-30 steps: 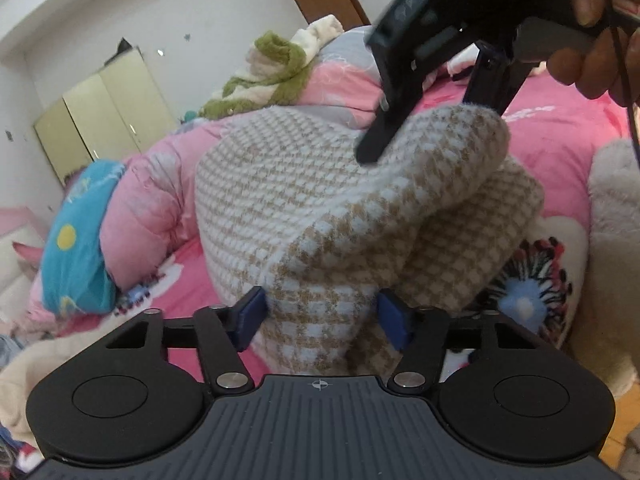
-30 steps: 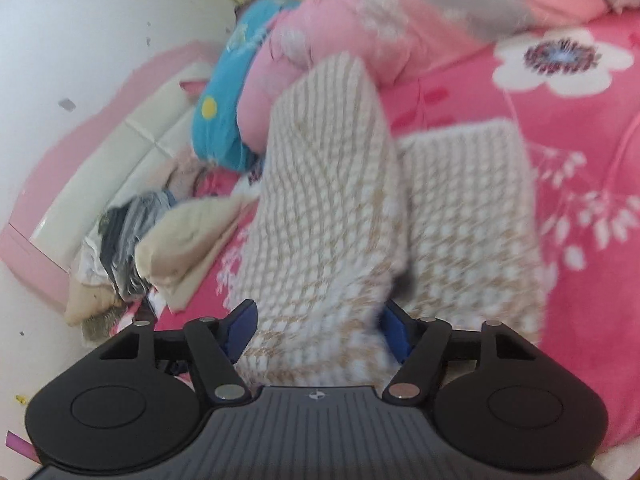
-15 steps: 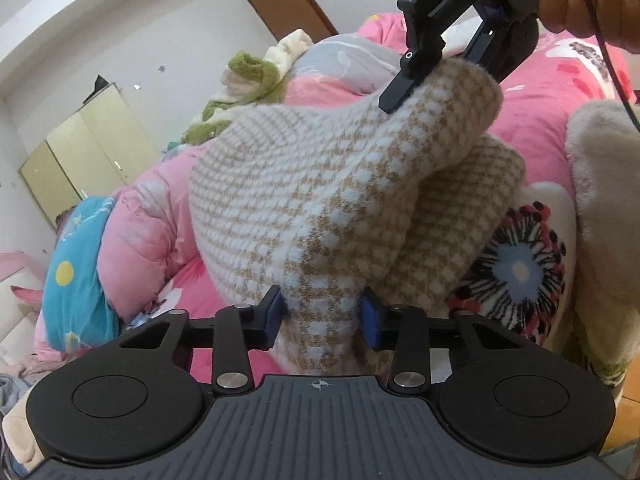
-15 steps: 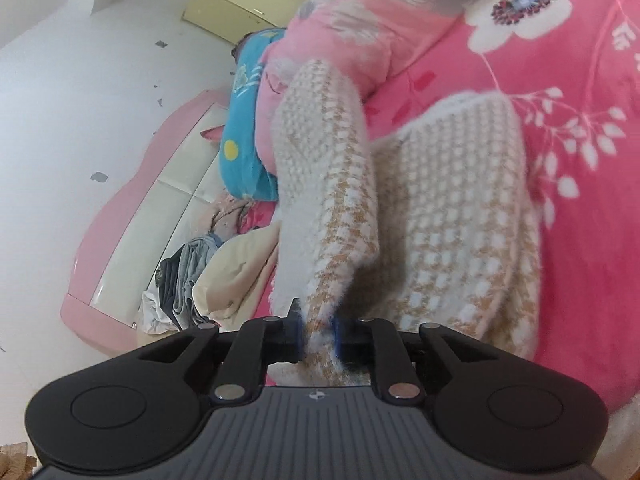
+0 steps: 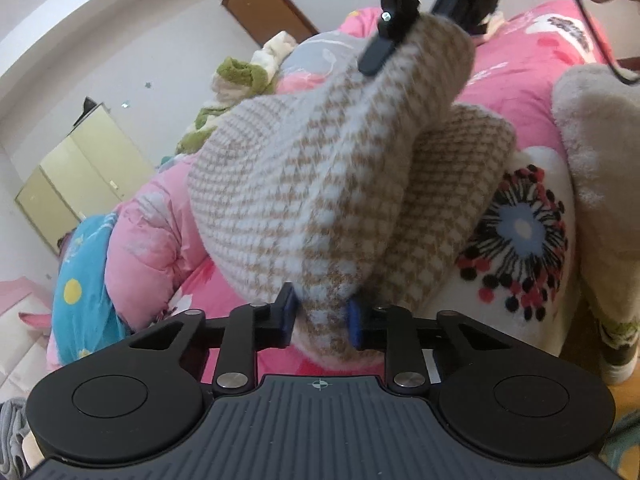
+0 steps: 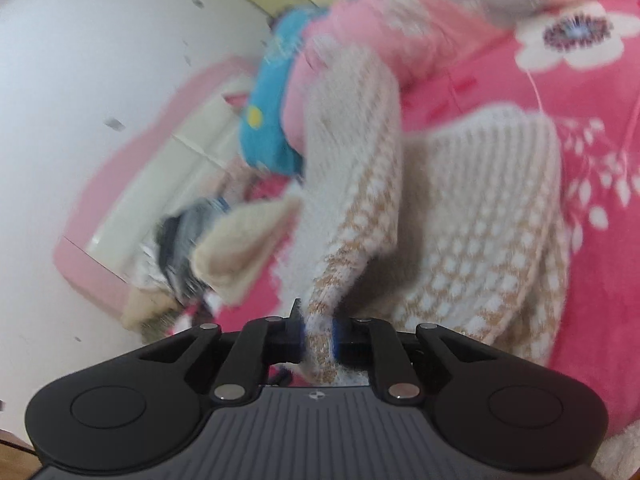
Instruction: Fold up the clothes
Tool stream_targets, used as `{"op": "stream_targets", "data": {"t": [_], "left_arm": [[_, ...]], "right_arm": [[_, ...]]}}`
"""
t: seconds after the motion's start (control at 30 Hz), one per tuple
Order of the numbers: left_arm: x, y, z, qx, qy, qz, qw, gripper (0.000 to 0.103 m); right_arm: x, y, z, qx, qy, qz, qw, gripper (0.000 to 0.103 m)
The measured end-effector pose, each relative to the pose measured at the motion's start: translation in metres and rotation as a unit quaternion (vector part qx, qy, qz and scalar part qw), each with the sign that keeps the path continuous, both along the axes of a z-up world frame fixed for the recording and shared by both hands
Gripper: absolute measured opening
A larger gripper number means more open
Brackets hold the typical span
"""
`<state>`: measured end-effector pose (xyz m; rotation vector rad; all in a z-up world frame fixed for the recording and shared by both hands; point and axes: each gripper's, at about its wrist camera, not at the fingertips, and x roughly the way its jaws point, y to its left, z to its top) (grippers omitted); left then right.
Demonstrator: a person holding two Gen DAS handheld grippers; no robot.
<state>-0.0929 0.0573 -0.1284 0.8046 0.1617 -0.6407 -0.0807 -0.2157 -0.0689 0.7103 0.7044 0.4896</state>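
Right wrist view motion-blurred; headboard clothes pile indistinct.

Black grippers, blue-padded jaws

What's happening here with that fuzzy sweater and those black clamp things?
A person is folding a beige-and-white knit sweater on a bed with a pink floral bedspread. They hold a pincer tool in each hand. The left tool is clamped on one edge of the sweater, and the right tool pinches another edge. Part of the sweater is lifted between them, while the rest lies on the bed. The right view is blurred.
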Motion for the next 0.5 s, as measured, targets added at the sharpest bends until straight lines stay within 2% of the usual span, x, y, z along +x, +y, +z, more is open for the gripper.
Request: {"op": "stream_targets", "data": {"t": [0.13,0.27,0.37,0.5], "left_arm": [[0.001,0.003,-0.008,0.025,-0.002,-0.016,0.9995,0.023],[0.002,0.009,-0.007,0.027,0.014,-0.029,0.9991,0.022],[0.004,0.013,-0.005,0.027,0.029,-0.032,0.9987,0.023],[0.007,0.026,0.011,0.0,0.094,-0.019,0.9954,0.025]], "right_arm": [[-0.002,-0.006,-0.026,0.01,0.037,-0.015,0.999,0.013],[-0.005,-0.012,-0.052,0.02,0.074,-0.03,0.997,0.013],[-0.009,-0.014,-0.059,0.034,0.072,-0.033,0.996,0.013],[-0.011,-0.012,-0.06,0.025,0.055,-0.028,0.998,0.013]]}}
